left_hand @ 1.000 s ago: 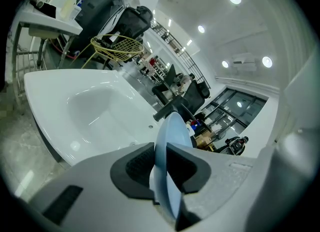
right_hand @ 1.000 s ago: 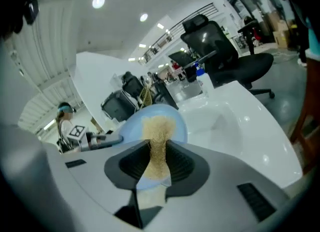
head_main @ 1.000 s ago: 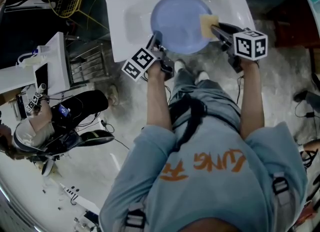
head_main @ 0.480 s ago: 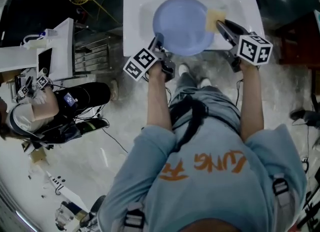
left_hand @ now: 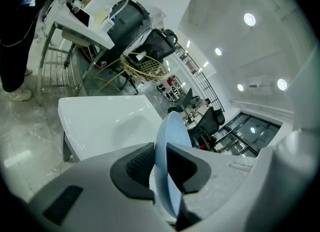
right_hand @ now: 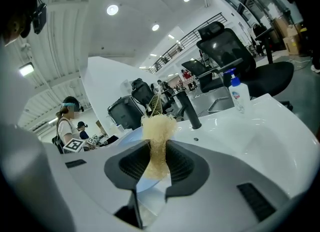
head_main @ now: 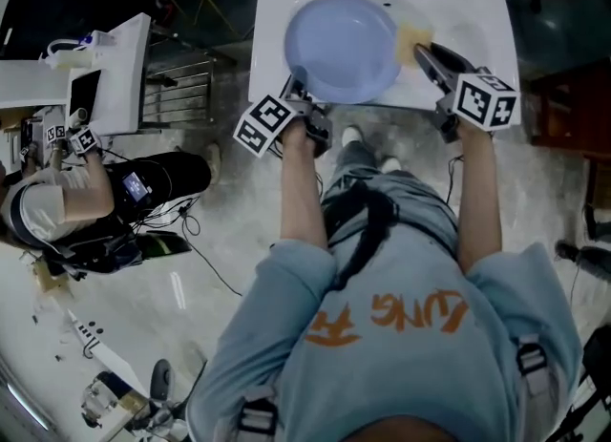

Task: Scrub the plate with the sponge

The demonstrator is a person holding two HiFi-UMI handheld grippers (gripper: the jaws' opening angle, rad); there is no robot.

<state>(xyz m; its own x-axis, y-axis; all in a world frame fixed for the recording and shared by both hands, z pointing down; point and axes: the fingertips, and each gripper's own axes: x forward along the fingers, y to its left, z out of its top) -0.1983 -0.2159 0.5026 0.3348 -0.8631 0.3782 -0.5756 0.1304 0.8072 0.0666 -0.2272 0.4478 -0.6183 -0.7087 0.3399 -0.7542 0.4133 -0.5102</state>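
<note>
Plate (head_main: 342,44): pale blue, near rim pinched edge-on between left gripper (left_hand: 160,165) fingers, rest reaching past the tips over sink (head_main: 482,30). Likely stiff, light, slick when wet, breakable; a firm rim grip suits it. Right gripper (right_hand: 157,168) fingers narrow, clamped on sponge (right_hand: 157,128), which bulges beyond the tips beside plate's right edge; contact unclear. Sponge soft, squashes.

At the white sink (head_main: 492,39), a pale blue plate (head_main: 342,44) and yellow sponge (head_main: 411,37); below it, a blue shirt (head_main: 401,354) lettered orange
</note>
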